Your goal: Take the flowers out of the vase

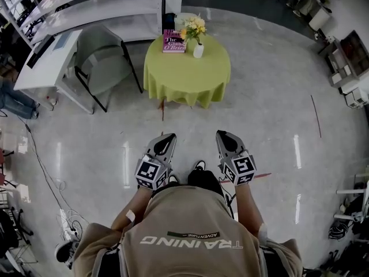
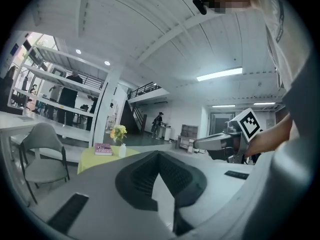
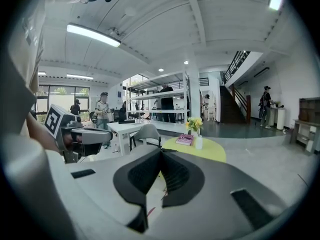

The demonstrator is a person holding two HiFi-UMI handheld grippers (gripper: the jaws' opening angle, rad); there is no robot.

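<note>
Yellow flowers (image 1: 193, 26) stand in a small white vase (image 1: 198, 51) on a round table with a green cloth (image 1: 186, 77), far ahead of me. A pink book (image 1: 173, 41) lies beside the vase. My left gripper (image 1: 170, 136) and right gripper (image 1: 222, 134) hang side by side over the floor, well short of the table, both shut and empty. The left gripper view shows its jaws (image 2: 159, 153) meeting at the tips, with the flowers (image 2: 118, 132) and vase (image 2: 122, 150) small at left. In the right gripper view the jaws (image 3: 161, 150) are also together, with the flowers (image 3: 194, 124) and vase (image 3: 199, 142) beyond.
A grey chair (image 1: 101, 62) and a white desk (image 1: 46, 62) stand left of the table. Cables (image 1: 57, 195) trail on the floor at left. Equipment (image 1: 351, 68) lines the right edge. People stand by distant shelves (image 3: 165, 101).
</note>
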